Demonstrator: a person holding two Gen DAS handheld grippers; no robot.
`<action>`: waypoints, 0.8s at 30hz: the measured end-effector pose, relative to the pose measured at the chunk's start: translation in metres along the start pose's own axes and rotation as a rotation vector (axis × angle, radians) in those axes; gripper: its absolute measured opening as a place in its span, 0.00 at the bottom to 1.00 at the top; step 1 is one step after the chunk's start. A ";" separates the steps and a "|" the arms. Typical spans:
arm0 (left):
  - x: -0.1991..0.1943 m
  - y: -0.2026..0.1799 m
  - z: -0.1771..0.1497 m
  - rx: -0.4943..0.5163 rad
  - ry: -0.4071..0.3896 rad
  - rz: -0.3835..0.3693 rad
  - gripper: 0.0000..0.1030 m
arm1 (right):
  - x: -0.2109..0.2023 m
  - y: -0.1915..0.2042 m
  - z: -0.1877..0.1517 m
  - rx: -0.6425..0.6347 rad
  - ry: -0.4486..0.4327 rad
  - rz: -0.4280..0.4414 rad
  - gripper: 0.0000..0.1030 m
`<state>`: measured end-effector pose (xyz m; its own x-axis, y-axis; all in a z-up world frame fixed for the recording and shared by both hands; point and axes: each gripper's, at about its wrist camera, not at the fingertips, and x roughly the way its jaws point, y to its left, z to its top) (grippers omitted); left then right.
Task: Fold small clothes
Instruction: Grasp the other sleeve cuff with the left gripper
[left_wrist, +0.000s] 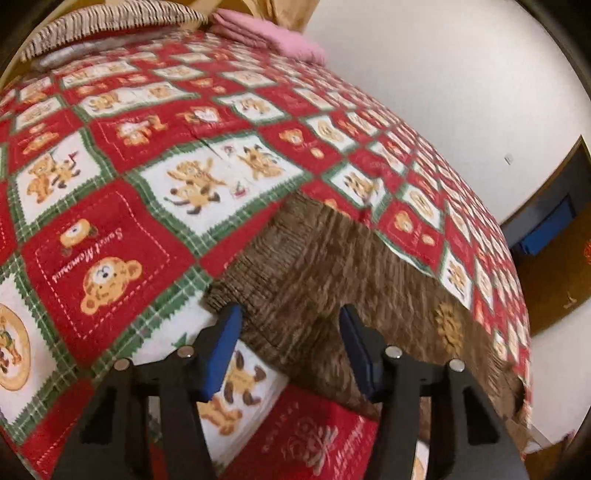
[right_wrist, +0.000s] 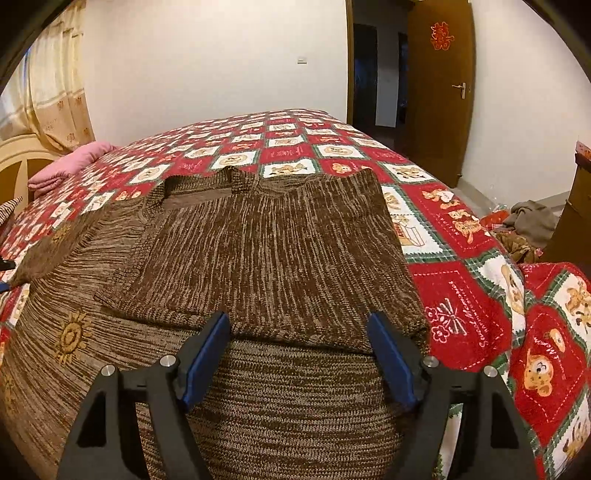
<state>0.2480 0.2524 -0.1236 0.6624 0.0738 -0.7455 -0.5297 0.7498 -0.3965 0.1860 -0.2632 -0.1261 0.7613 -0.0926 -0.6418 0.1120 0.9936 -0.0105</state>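
Brown knit sweater (right_wrist: 266, 243) spread flat on bed, over red-and-white teddy-bear quilt (right_wrist: 461, 295). One side folded over the body, folded edge running across just ahead of right gripper (right_wrist: 297, 323). Neckline toward far side of bed. Small golden sun motif (right_wrist: 72, 334) on the uncovered knit, left of the fold.

Right gripper above near part of sweater, jaws wide apart, nothing between the blue pads, only knit seen below the gap.

Left gripper (left_wrist: 290, 315) at sweater's edge, view blurred. Jaws partly open; brown knit edge (left_wrist: 295, 280) seen between them, left pad near a ribbed corner. Pads pressing or clear of fabric: cannot tell.

Pink folded cloth (right_wrist: 70, 166) at head end of bed, well apart from sweater. Striped pillow (left_wrist: 110, 26) beside it in left wrist view. Cream curtain (right_wrist: 55, 92) behind. Wooden door (right_wrist: 439, 92) past foot of bed, red paper-cut on it. Heap of clothes (right_wrist: 528, 225) on floor at right.
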 end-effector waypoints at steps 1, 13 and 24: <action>0.000 -0.004 -0.003 0.017 -0.012 0.011 0.52 | 0.000 0.000 0.000 0.000 0.000 0.000 0.76; -0.015 -0.047 0.000 0.180 -0.103 0.032 0.02 | -0.001 0.001 0.000 0.001 -0.004 0.002 0.76; -0.080 -0.183 -0.098 0.600 -0.185 -0.218 0.02 | -0.001 0.000 -0.001 0.004 -0.008 0.006 0.76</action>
<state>0.2399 0.0454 -0.0437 0.8292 -0.0498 -0.5568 -0.0217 0.9924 -0.1211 0.1842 -0.2635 -0.1260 0.7668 -0.0872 -0.6359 0.1100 0.9939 -0.0038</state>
